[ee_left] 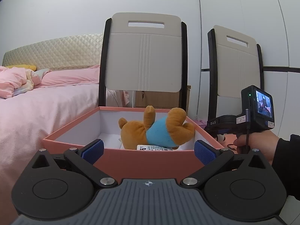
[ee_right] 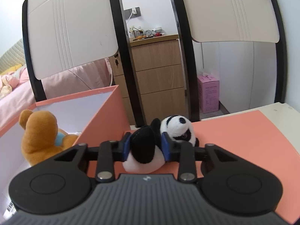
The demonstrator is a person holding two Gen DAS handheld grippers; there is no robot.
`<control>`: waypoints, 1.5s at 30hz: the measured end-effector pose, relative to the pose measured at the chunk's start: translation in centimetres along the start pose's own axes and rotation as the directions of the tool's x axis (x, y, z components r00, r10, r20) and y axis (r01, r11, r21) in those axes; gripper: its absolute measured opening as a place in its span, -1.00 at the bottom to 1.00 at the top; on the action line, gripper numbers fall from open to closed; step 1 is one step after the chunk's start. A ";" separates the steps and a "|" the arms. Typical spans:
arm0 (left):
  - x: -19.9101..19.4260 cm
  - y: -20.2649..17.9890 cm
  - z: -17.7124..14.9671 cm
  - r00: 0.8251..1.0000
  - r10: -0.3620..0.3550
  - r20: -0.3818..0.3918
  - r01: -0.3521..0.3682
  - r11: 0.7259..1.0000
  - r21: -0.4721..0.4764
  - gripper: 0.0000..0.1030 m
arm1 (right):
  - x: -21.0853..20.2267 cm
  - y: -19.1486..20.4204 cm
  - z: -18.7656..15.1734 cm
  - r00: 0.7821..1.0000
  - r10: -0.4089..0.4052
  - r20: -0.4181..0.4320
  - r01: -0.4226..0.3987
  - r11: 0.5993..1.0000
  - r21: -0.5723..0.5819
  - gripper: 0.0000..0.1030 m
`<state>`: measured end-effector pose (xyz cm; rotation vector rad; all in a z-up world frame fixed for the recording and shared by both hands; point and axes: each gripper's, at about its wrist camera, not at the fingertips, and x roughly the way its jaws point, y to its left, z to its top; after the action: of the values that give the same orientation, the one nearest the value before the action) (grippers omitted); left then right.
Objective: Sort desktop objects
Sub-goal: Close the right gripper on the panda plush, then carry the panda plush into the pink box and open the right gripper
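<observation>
**Panda in hand, box next**

My right claw [ee_right: 144, 146] is closed on the panda [ee_right: 159, 142], blue pads pinching its black-and-white body. The panda sits over the flat salmon lid [ee_right: 243, 140] on the table, just right of the box [ee_right: 105, 116]; whether it is lifted clear I cannot tell. The bear [ee_left: 155, 129] already lies in the box, on its side. My left claw [ee_left: 149, 151] hangs wide open, holding nothing, in front of the box's near wall.

I judge this the carry step: one toy sorted, the second gripped. Next calls for raising the panda above the box's right wall, moving left, and letting go beside the bear.
</observation>
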<state>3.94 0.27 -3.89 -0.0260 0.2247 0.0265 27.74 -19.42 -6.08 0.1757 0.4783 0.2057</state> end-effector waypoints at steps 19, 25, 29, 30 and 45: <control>0.1 0.4 0.2 1.000 -0.002 -0.013 0.002 1.000 -0.001 1.00 | -9.0 6.8 5.8 0.942 0.252 0.219 -0.228 0.965 -0.131 -0.55; -0.1 1.2 0.7 1.000 0.015 -0.009 -0.015 1.000 -0.012 1.00 | -10.5 12.2 7.9 0.902 0.400 0.163 -0.354 0.901 -0.252 -0.55; 0.0 2.3 1.2 0.999 0.046 -0.002 -0.046 0.999 -0.025 1.00 | -9.3 17.3 8.3 0.878 0.478 0.023 -0.441 0.827 -0.348 -0.55; 0.0 2.7 1.3 0.998 0.058 -0.001 -0.058 0.998 -0.027 1.00 | -8.6 18.6 8.0 0.873 0.488 -0.018 -0.460 0.809 -0.367 -0.55; 1.5 5.8 2.2 0.980 0.194 -0.044 -0.196 0.980 -0.040 1.00 | 1.6 25.9 2.1 0.774 0.412 -0.481 -0.593 0.739 -0.320 -0.38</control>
<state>5.70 6.20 -2.25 -0.0483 0.2661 0.2267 26.10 5.66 0.59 -0.2136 0.7512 0.9134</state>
